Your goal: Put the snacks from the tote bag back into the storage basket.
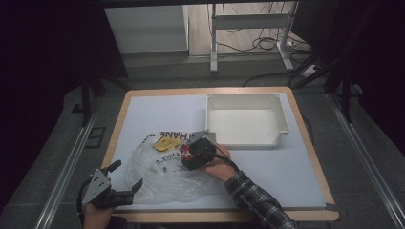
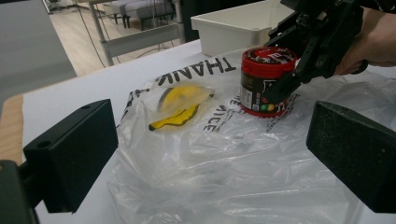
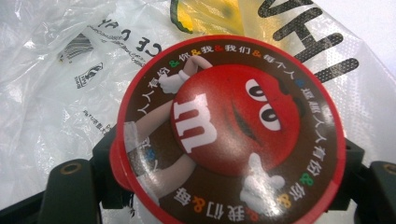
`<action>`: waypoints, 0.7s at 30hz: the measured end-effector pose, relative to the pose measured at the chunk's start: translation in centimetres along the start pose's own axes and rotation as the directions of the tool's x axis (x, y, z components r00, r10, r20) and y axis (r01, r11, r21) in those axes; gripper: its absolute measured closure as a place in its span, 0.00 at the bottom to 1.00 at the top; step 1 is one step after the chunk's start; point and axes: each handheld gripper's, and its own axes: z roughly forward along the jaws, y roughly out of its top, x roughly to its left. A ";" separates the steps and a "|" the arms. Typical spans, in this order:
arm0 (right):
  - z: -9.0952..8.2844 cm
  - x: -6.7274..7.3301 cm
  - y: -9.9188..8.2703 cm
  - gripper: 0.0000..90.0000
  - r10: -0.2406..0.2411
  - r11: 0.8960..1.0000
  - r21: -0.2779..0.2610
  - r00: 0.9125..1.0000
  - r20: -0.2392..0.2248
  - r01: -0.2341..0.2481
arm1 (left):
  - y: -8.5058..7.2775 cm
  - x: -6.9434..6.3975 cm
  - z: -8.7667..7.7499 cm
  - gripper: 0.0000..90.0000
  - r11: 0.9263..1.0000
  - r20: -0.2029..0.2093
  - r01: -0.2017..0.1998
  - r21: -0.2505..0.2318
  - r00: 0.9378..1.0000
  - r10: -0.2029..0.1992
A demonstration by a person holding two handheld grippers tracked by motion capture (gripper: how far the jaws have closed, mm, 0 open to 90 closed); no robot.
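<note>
1. Nearest us, our left tongs [image 1: 125,180] hover released at the near edge of the clear plastic bag [image 1: 162,179].
2. On that bag, our right tongs [image 1: 187,153] are clenched around an upright red-lidded candy jar [image 2: 265,79].
3. Beyond the bag, a white tray [image 1: 282,114] rests on the worktop [image 1: 286,171].
</note>
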 end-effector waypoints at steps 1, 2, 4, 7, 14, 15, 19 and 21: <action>0.0 0.0 0.0 0.28 0.001 1.000 0.000 1.000 0.000 -0.001 | 0.0 0.0 0.0 0.02 1.000 0.000 -0.001 0.001 1.000 0.001; 0.0 0.0 0.0 0.28 0.001 1.000 0.001 1.000 0.001 -0.001 | 0.0 0.0 0.0 0.02 1.000 0.000 -0.002 0.002 1.000 0.002; -0.1 0.0 0.0 0.29 0.001 1.000 0.000 1.000 -0.003 -0.001 | 0.0 0.0 0.0 0.02 1.000 0.000 -0.003 0.002 1.000 0.003; -0.1 0.1 -0.1 0.29 -0.007 1.000 -0.003 1.000 -0.004 0.007 | 0.0 0.0 0.0 0.02 1.000 0.000 -0.003 0.003 1.000 0.003; -0.6 0.1 0.1 0.29 -0.030 1.000 -0.006 0.999 -0.034 0.030 | 0.0 -0.1 0.0 0.03 1.000 -0.001 -0.007 0.004 1.000 0.007; -0.6 0.1 0.1 0.29 -0.030 1.000 -0.006 0.999 -0.034 0.030 | 0.0 -0.1 0.0 0.03 1.000 -0.001 -0.007 0.004 1.000 0.007; -1.0 0.2 0.3 0.29 -0.043 0.999 -0.004 0.998 -0.042 0.043 | 0.0 0.0 0.0 0.03 1.000 -0.002 -0.006 0.003 1.000 0.006; -1.2 0.2 0.4 0.29 -0.048 0.999 -0.002 0.998 -0.042 0.048 | 0.0 0.0 0.0 0.03 1.000 -0.002 -0.006 0.002 1.000 0.006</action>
